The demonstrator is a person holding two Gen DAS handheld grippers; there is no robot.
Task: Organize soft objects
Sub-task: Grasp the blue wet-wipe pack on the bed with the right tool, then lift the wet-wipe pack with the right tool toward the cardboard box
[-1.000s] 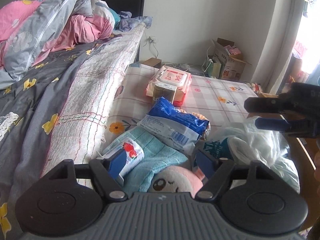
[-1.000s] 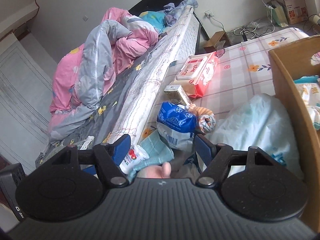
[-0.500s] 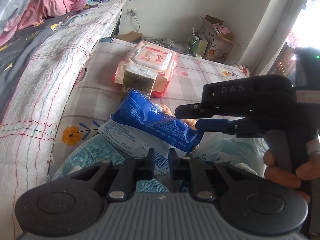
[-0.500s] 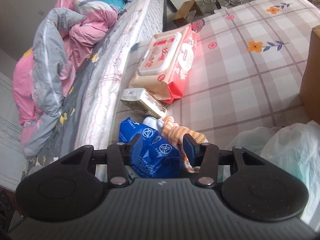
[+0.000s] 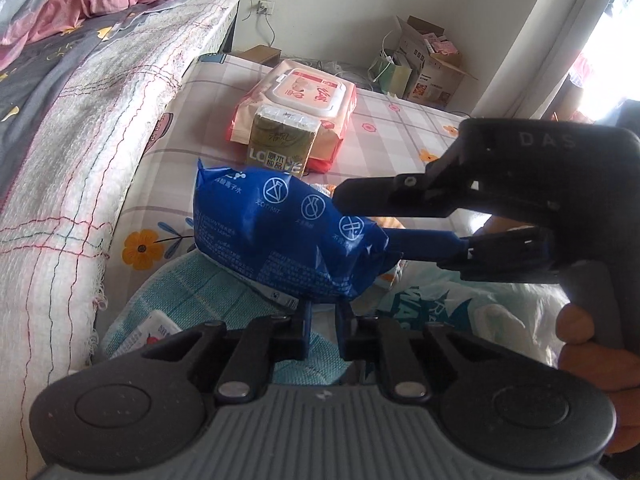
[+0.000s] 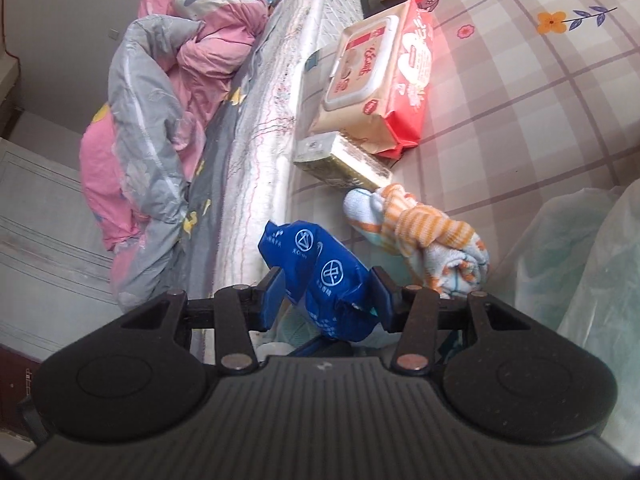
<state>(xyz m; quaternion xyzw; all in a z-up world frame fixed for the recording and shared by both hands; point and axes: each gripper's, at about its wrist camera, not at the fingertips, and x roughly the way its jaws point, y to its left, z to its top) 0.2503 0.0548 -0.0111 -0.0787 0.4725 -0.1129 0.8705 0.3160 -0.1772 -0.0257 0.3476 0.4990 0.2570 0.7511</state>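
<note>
A soft blue packet (image 5: 288,236) is held up above the checked mat. My left gripper (image 5: 322,312) is shut on the packet's lower edge. My right gripper (image 6: 328,292) is shut on the packet (image 6: 324,276) from the right side; its fingers (image 5: 376,200) show in the left wrist view closing on the packet's end. A rolled orange-striped cloth (image 6: 420,236) lies on the mat just beyond the packet. A turquoise towel (image 5: 200,292) lies under the packet with a small tissue pack (image 5: 154,326) on it.
A pink wet-wipes pack (image 5: 300,100) and a green tissue pack (image 5: 280,144) lie farther along the mat (image 5: 400,128). The bed's mattress edge (image 5: 80,160) runs along the left. A white plastic bag (image 5: 480,300) lies at the right. Cardboard boxes (image 5: 432,64) stand by the wall.
The right gripper closed on the blue packet. The packet has risen off the towel, with the left gripper still shut on its lower edge.
</note>
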